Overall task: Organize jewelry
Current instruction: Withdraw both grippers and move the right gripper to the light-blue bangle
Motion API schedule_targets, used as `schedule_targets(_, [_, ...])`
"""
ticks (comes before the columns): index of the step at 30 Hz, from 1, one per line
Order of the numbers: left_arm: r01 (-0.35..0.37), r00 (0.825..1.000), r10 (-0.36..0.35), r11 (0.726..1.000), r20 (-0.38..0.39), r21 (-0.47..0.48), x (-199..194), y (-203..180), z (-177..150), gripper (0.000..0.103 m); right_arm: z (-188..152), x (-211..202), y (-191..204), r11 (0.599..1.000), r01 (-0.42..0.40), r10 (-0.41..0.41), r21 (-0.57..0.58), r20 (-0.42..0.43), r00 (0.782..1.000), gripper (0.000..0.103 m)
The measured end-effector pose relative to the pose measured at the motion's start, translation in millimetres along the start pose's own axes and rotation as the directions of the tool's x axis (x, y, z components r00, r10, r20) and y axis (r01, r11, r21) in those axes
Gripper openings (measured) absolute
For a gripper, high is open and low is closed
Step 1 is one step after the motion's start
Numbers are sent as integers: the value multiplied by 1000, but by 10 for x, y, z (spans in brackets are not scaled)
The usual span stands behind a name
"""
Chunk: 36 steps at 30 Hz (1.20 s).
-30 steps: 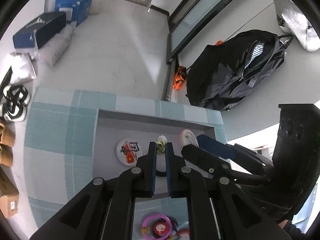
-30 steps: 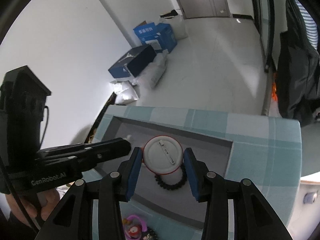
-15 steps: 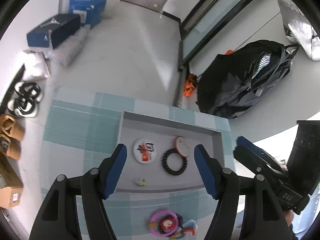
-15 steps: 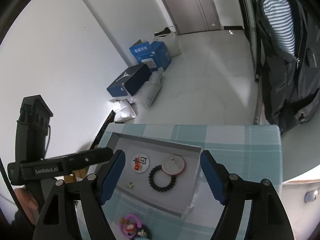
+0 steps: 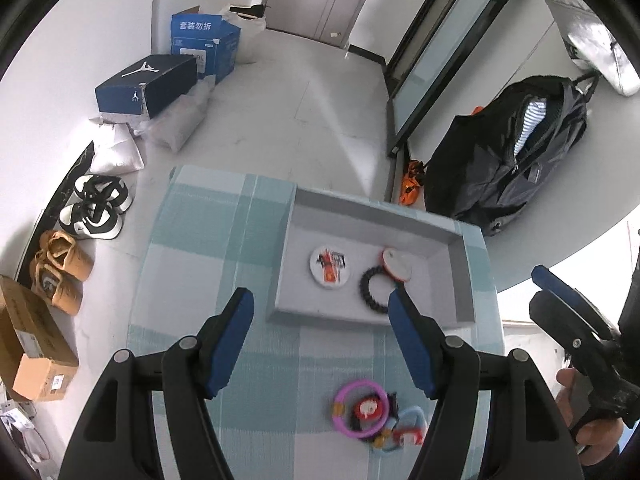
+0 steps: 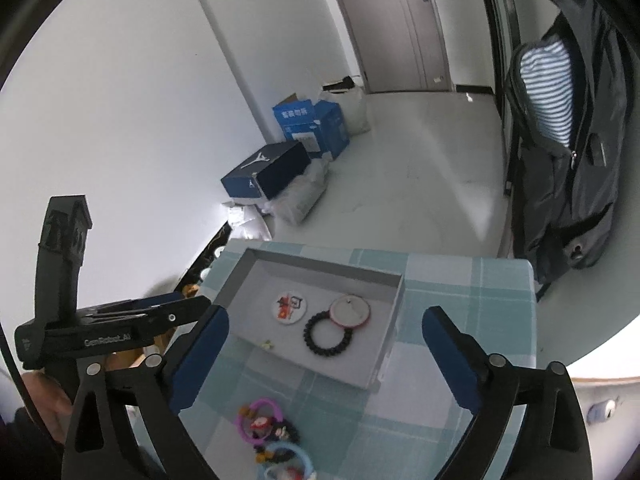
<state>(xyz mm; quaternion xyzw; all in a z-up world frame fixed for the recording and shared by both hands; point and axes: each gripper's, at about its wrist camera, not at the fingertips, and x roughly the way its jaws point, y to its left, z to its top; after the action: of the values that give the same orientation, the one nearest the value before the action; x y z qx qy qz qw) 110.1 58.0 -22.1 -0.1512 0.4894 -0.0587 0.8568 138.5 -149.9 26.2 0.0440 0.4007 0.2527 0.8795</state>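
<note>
Above the table [image 5: 192, 264], both hand-held grippers, left [image 5: 320, 312] and right [image 6: 325, 330], gape empty short of the tray's [image 5: 460, 280] near rim.

A dark blue shoebox [image 5: 146, 85] lay on the pale floor by the white wall, with a lighter blue carton [image 5: 204, 46] standing just behind it and white plastic bags [image 5: 176, 124] beside it. Black-and-white sneakers [image 5: 96, 210] and tan shoes [image 5: 60, 270] sat along the wall, near a brown cardboard box [image 5: 34, 350]. Across the floor, a black backpack [image 5: 516, 156] leaned open, showing striped fabric [image 6: 548, 92]. A closed door [image 6: 396, 24] stood at the far end.
</note>
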Motion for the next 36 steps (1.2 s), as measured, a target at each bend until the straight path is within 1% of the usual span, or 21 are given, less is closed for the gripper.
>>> schedule_targets(1, [3, 1000, -3, 1000, -4, 3, -7, -13, -26, 66, -33, -29, 28, 1000, -3, 3, -9, 0, 1000, 99])
schedule_targets(3, [20, 999, -20, 1000, -32, 15, 13, -15, -131, 70, -107, -84, 75, 1000, -7, 7, -27, -4, 1000, 99])
schedule_targets(4, [15, 999, -14, 1000, -41, 22, 21, -12, -178, 71, -139, -113, 88, 999, -8, 7, -38, -9, 1000, 99])
schedule_targets(6, [0, 998, 2, 999, -60, 34, 53, -4, -273, 72, -208, -185, 104, 998, -2, 2, -56, -6, 1000, 99])
schedule_targets(8, [10, 996, -6, 999, -91, 44, 88, 5, -323, 72, -275, -258, 102, 998, -1, 1, -71, -1, 1000, 100])
schedule_targets(10, [7, 993, -1, 999, -118, 51, 113, 13, -386, 72, -349, -316, 95, 997, 3, -2, -82, 1, 1000, 103])
schedule_targets(14, [-14, 994, 17, 999, -107, 34, 37, 53, -480, 72, -553, -335, 100, 996, 1, -4, -89, -33, 999, 103])
schedule_targets(15, [-25, 994, 28, 999, -105, 30, 13, 52, -512, 72, -624, -323, 113, 995, 4, -9, -98, -49, 999, 103])
schedule_targets(17, [-72, 991, 75, 997, -108, 25, -20, 58, -593, 72, -762, -290, 139, 994, 7, -15, -106, -77, 997, 103])
schedule_targets(20, [-113, 987, 111, 994, -117, -5, -46, 90, -732, 72, -1009, -188, 205, 992, 12, -29, -124, -135, 990, 103])
schedule_targets(21, [-139, 983, 136, 990, -127, -16, -51, 107, -798, 72, -1091, -149, 251, 990, 10, -32, -143, -151, 988, 103])
schedule_targets(23, [-248, 957, 246, 969, -156, 10, -27, 104, -910, 72, -1200, -84, 349, 982, 13, -45, -188, -168, 985, 103])
schedule_targets(24, [-263, 951, 262, 965, -163, 15, -20, 108, -982, 72, -1243, -48, 404, 976, 21, -59, -216, -174, 983, 103])
schedule_targets(26, [-243, 954, 241, 970, -178, 10, -9, 116, -1031, 72, -1288, 7, 487, 967, 30, -78, -252, -183, 980, 103])
schedule_targets(28, [-227, 960, 226, 974, -166, 13, -16, 127, -1019, 72, -1305, 68, 555, 962, 10, -65, -275, -193, 979, 103])
schedule_targets(30, [-216, 964, 214, 976, -156, 7, -23, 167, -1005, 72, -1315, 129, 592, 958, 7, -66, -287, -198, 978, 103])
schedule_targets(35, [-162, 972, 153, 986, -180, -39, 7, 280, -988, 72, -1386, 341, 635, 950, 28, -105, -311, -235, 966, 102])
schedule_targets(36, [-159, 971, 149, 986, -184, -41, 9, 290, -984, 72, -1393, 378, 638, 948, 33, -114, -315, -241, 964, 101])
